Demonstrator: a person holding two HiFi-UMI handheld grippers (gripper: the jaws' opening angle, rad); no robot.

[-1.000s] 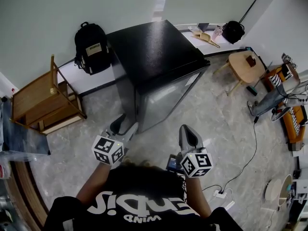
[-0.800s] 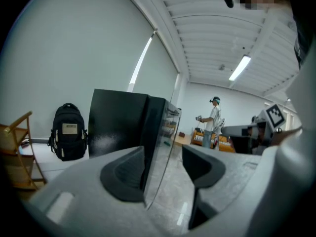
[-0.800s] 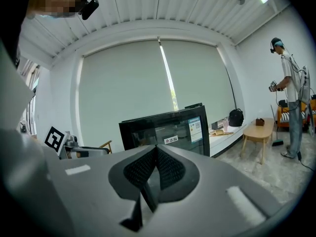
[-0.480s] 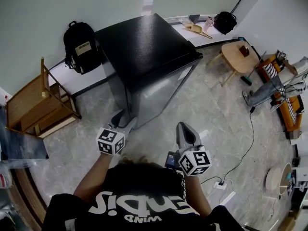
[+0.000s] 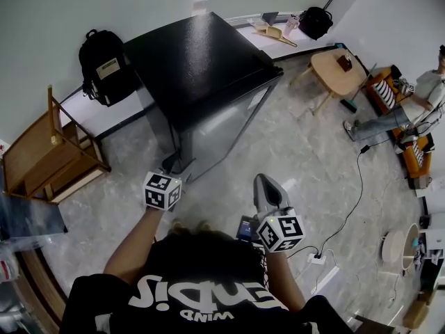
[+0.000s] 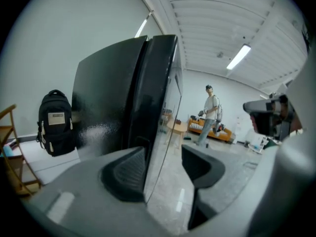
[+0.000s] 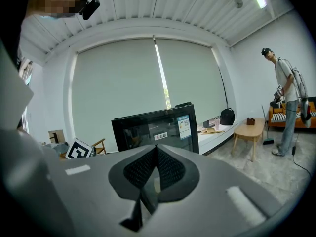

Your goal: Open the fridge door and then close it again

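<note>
The black fridge (image 5: 198, 68) stands against the wall with its glass door (image 5: 226, 127) closed and facing me. My left gripper (image 5: 169, 172) is at the door's left corner. In the left gripper view the gripper (image 6: 163, 163) is open, and the door's edge (image 6: 159, 112) runs into the gap between its two pads (image 6: 126, 169). Whether a pad touches the door I cannot tell. My right gripper (image 5: 264, 183) hangs back over the floor, well short of the fridge (image 7: 155, 127). It (image 7: 156, 154) is shut with nothing between its pads.
A black backpack (image 5: 99, 66) leans on the wall left of the fridge, beside a wooden chair (image 5: 49, 152). To the right are a small wooden table (image 5: 338, 72), a person (image 5: 417, 103) by an orange sofa (image 5: 411, 160), and a cable with a power strip (image 5: 318, 259) on the floor.
My left gripper has moved forward to the fridge door's left edge, its jaws now around that edge. The right gripper has stayed about where it was.
</note>
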